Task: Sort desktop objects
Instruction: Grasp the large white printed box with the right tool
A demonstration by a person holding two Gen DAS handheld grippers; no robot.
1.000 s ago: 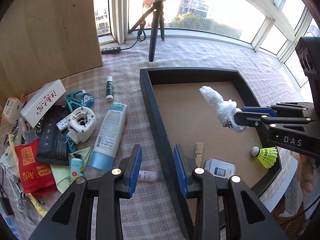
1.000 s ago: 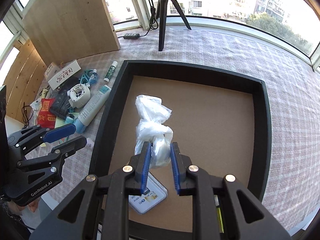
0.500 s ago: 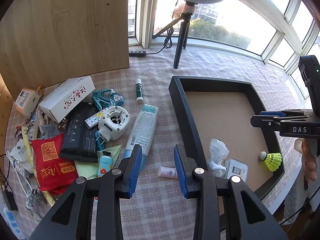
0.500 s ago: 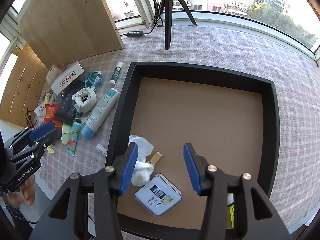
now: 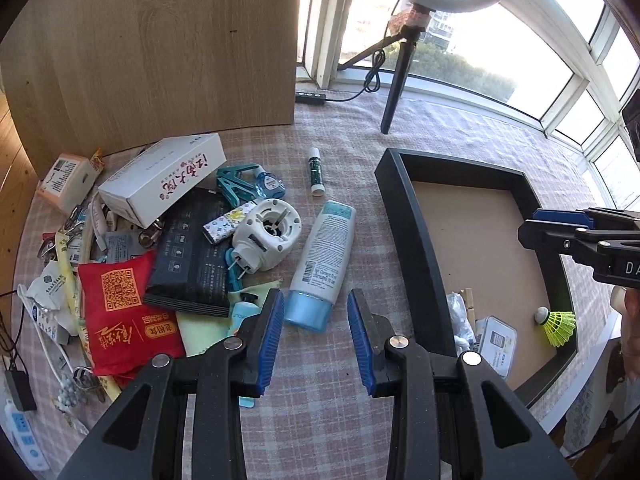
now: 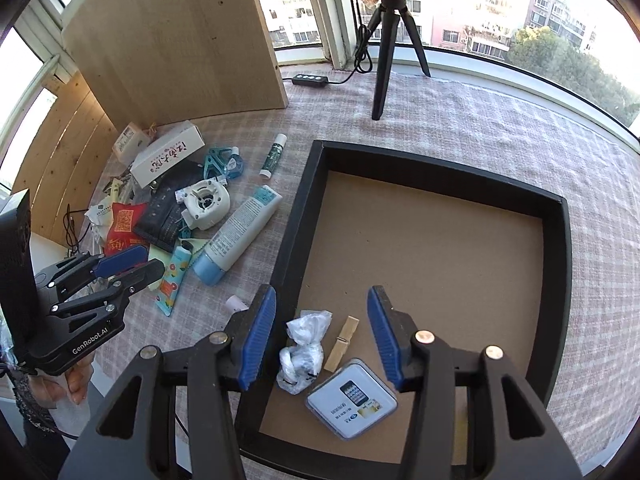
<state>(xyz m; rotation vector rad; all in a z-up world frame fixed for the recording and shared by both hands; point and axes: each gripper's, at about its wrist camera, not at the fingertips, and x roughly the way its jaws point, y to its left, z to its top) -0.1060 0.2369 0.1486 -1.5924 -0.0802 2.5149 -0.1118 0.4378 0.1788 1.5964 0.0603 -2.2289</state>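
My right gripper (image 6: pixel 322 330) jaws just opened wide, empty; plastic bag (image 6: pixel 302 350) lies in tray (image 6: pixel 560 280) near corner. Left gripper (image 5: pixel 316 332) part open, empty, above tube (image 5: pixel 326 264). Next: drop square across tube's middle, avoid neighbouring clutter.

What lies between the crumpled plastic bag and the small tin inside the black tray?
A wooden clothespin lies between the plastic bag and the tin, on the floor of the black tray. The right wrist view shows it best.

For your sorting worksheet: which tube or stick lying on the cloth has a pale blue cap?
The large white tube beside the black tray; the glue stick is green and white.
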